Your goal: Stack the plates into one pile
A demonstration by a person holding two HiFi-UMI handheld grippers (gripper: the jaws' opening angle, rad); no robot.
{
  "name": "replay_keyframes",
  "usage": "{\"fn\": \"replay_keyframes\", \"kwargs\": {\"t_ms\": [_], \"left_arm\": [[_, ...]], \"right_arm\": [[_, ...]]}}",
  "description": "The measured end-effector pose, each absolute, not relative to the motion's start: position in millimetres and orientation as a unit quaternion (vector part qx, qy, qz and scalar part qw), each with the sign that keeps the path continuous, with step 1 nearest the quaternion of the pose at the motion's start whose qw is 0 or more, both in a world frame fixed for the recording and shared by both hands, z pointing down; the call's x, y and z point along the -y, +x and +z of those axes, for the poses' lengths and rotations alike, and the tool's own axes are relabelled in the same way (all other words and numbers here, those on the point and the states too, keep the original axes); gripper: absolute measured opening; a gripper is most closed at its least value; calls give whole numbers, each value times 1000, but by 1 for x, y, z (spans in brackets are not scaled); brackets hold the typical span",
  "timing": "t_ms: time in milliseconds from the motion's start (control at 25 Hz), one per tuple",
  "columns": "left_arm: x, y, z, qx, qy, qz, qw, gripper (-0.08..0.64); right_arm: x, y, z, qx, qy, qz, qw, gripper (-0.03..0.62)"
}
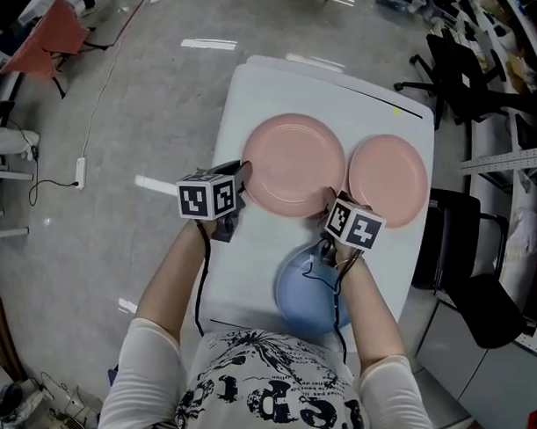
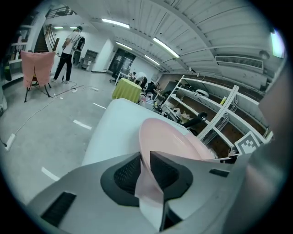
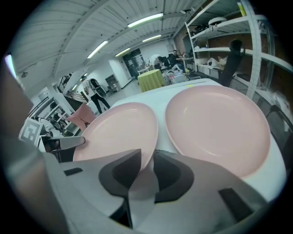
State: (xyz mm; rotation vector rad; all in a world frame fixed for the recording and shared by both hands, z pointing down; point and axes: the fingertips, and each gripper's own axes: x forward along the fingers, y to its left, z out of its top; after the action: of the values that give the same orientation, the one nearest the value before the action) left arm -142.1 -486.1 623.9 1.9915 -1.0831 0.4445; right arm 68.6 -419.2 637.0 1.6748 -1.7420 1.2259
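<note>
Clamping larger pink plate [image 1: 292,162] | left gripper [image 1: 244,174] jaws: left rim | right gripper [image 1: 330,201]: right rim

A large pink plate [image 1: 292,164] lies face up at the far middle of the white bench [image 1: 377,116]. A smaller pink plate [image 1: 388,180] lies just beside it on the right. A blue plate [image 1: 301,298] lies nearer, partly hidden.
</note>
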Motion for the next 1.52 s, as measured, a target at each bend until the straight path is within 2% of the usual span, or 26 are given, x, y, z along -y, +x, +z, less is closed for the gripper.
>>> {"fn": "replay_keyframes", "kwargs": {"t_ms": [840,1520], "left_arm": [[309,-117,529,457,802,111,369,74],[152,-74,531,445,809,117,367,75]], "right_arm": [[265,99,545,673,600,395,175,81],[105,141,545,672,606,388,176,81]]}}
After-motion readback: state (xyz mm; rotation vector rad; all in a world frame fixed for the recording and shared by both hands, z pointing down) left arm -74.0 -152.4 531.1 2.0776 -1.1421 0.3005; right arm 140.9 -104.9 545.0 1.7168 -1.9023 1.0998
